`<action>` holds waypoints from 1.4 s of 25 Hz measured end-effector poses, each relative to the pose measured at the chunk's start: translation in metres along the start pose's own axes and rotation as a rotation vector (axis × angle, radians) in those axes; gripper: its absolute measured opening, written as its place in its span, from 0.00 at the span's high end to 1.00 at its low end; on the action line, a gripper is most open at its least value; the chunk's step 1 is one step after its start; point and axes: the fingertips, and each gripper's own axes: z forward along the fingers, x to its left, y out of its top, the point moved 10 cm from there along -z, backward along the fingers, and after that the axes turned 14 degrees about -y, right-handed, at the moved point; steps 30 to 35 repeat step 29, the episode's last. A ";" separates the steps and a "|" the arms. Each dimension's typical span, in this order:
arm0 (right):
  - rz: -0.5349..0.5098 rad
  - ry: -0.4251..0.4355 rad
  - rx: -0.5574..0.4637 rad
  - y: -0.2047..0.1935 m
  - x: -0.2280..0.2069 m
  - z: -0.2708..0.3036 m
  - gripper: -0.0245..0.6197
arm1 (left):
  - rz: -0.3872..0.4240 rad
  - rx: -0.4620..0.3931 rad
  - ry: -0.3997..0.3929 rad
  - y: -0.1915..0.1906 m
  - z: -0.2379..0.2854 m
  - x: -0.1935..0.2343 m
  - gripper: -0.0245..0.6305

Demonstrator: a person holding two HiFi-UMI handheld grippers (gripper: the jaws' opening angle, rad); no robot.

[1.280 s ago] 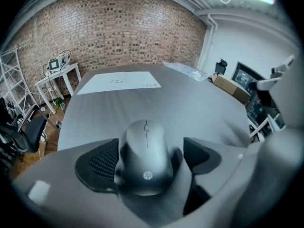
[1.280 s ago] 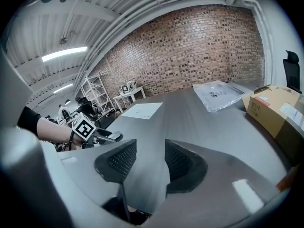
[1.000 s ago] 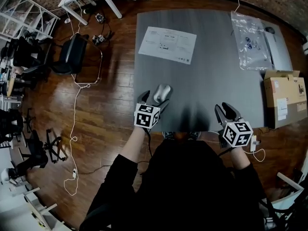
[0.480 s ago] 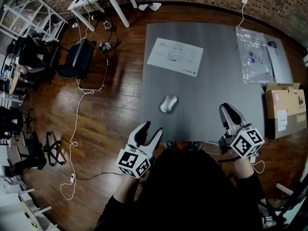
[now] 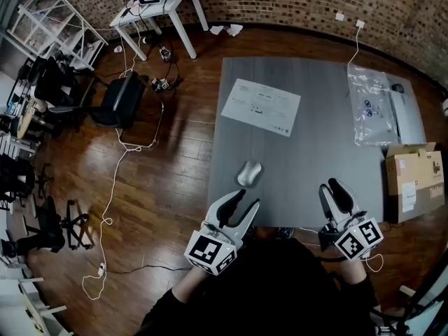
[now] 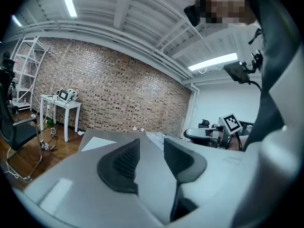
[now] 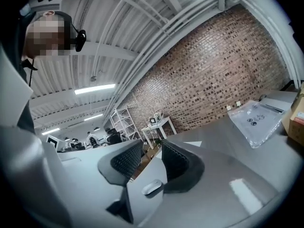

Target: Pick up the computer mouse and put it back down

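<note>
Table (image 7: 228, 167), mouse (image 7: 152, 187) in right gripper view, not left

The grey surface (image 5: 308, 159) stands on a wooden floor (image 5: 161, 180). The mouse (image 5: 249, 173) lies on it near the front edge, left of the middle, touching nothing else. A printed white sheet (image 5: 261, 107) lies flat towards the far left corner, slightly askew to the edges. A clear plastic bag (image 5: 371, 107) with small dark items inside lies at the far right, overlapping a pale flat panel (image 5: 409, 110) along the right edge. Mouse, sheet and bag are well apart.
</note>
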 end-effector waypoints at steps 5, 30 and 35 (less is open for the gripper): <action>-0.024 -0.020 -0.031 0.008 -0.001 -0.006 0.77 | -0.012 0.012 -0.007 0.000 0.003 0.001 0.74; -0.068 0.007 0.023 0.004 0.005 -0.003 0.77 | -0.052 0.077 0.017 -0.012 0.000 -0.001 0.75; -0.068 0.007 0.023 0.004 0.005 -0.003 0.77 | -0.052 0.077 0.017 -0.012 0.000 -0.001 0.75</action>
